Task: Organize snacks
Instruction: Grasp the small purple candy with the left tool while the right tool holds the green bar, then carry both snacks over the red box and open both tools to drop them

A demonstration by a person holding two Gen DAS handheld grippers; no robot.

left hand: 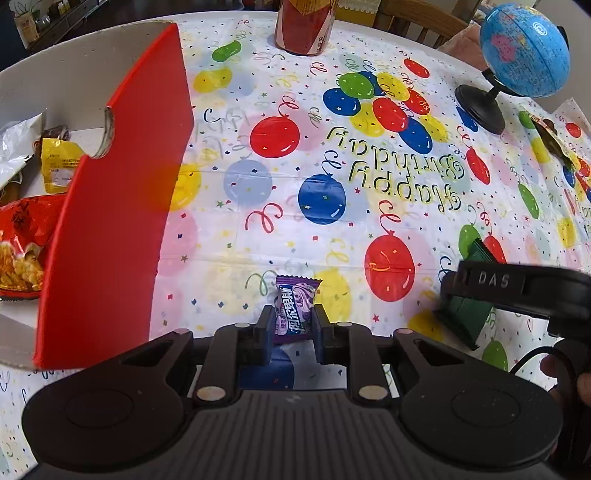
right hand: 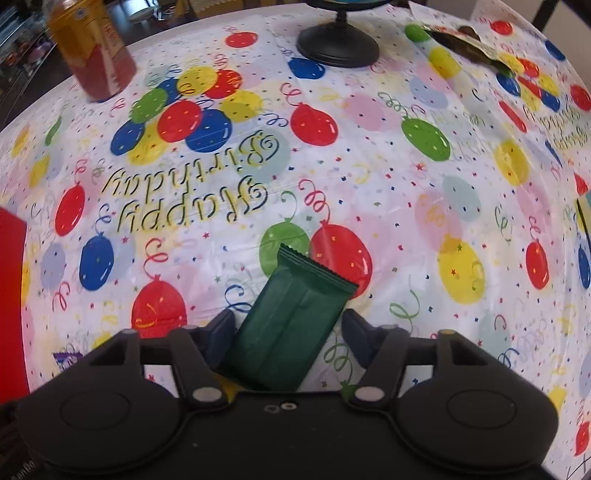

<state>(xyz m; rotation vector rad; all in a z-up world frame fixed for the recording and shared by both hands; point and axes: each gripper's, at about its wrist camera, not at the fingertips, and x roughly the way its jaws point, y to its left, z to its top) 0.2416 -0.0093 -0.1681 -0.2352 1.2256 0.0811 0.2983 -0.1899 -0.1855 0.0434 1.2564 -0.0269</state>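
Two grippers are at work over a bench covered with a balloon-print birthday cloth [left hand: 295, 206]. The left gripper [left hand: 293, 328] has its jaws pinching a small purple candy [left hand: 294, 310] by its sides; the wrapper stands upright between the blue fingers [left hand: 266, 328], with its crimped top poking above them. Just to the left of that gripper stands a red cardboard box [left hand: 110, 221] with a notch cut in its rim. Inside the box lie several snack bags: a red chip bag [left hand: 22, 243], a yellow packet [left hand: 59, 166] and a silvery-white bag [left hand: 14, 147].

The right gripper [right hand: 288, 328] has its jaws spread, with a dark green snack bar [right hand: 291, 317] lying tilted between them. The bar touches the left finger, while the right finger [right hand: 356, 332] stands clear of it. In the left wrist view the same gripper shows at the right edge, with the green bar under it.

Farther back on the bench stand a red and gold can [left hand: 304, 26] and a blue globe [left hand: 524, 51] on a black stand. Near the far right edge of the cloth lies a dark wrapper [right hand: 465, 44] with a brighter printed end; its contents cannot be made out.
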